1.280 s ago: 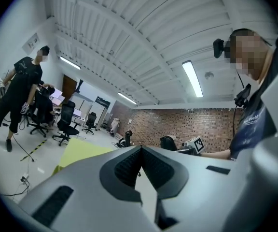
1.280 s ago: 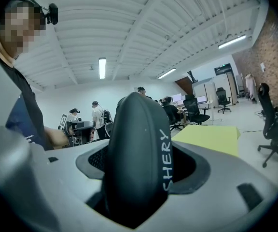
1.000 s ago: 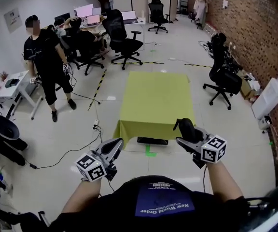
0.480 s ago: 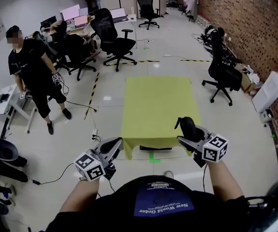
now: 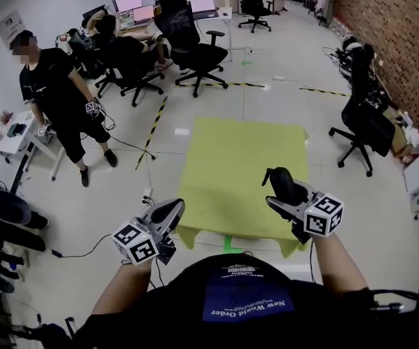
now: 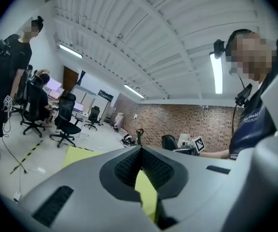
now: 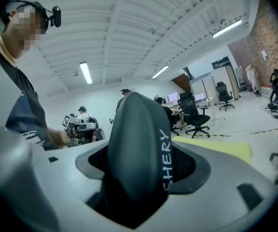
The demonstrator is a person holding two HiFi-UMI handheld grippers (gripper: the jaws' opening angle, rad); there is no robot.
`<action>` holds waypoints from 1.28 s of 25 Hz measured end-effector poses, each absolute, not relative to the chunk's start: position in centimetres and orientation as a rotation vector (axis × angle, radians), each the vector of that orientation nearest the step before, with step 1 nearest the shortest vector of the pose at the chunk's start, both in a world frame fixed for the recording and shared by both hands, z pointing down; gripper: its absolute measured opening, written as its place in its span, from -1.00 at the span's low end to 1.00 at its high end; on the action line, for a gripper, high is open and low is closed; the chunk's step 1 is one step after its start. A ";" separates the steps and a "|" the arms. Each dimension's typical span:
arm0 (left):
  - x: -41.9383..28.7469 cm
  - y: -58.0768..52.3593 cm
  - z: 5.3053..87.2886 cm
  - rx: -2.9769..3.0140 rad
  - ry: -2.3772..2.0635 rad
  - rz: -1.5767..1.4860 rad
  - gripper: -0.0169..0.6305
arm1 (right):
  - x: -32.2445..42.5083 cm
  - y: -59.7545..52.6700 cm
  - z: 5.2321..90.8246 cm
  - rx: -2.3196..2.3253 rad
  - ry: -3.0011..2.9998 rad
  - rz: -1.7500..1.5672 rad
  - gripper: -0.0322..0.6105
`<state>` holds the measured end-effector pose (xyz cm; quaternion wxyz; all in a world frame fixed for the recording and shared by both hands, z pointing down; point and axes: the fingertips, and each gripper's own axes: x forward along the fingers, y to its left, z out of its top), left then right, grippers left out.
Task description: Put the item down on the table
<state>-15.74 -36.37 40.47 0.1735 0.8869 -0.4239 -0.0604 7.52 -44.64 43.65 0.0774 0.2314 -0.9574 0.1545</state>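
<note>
Pale floor fills a big office room, with desks and black chairs (image 5: 195,46) at the top of the frame. At the upper left, a person in black (image 5: 53,93) stands near a small desk.

At the lower left is the left hand-held gripper (image 5: 167,215). Its jaws are pressed together at the tips and there is nothing between them.

In the middle sits the bench (image 5: 231,158), covered with a yellow-green cloth. Nothing lies on it.

At the lower right, the right hand-held gripper (image 5: 276,198) has its jaws wide around a black item (image 5: 284,182). The item is round and smooth, with white letters down its side (image 7: 168,153). It is up in the air near the front edge of the bench, not down on it yet. On the far right are another black chair (image 5: 362,118) and a brick wall (image 5: 406,27).

What could go wrong? The item looks slippery, so it might slide out of the jaws. If the jaws let go too soon, it could miss the bench and hit the floor. If it lands right at the edge, the hanging cloth could let it roll off.
</note>
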 end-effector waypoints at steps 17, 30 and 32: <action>-13.0 -52.6 44.4 2.537 -1.041 -0.030 -0.97 | 6.9 -62.4 46.0 0.747 -2.699 0.353 0.11; -12.7 -56.9 53.3 2.490 -0.879 0.063 -0.97 | 6.7 -71.0 63.1 0.774 -2.290 0.363 0.11; -12.9 -57.2 54.3 2.472 -0.877 0.066 -0.97 | 6.4 -71.7 65.4 0.759 -2.251 0.356 0.11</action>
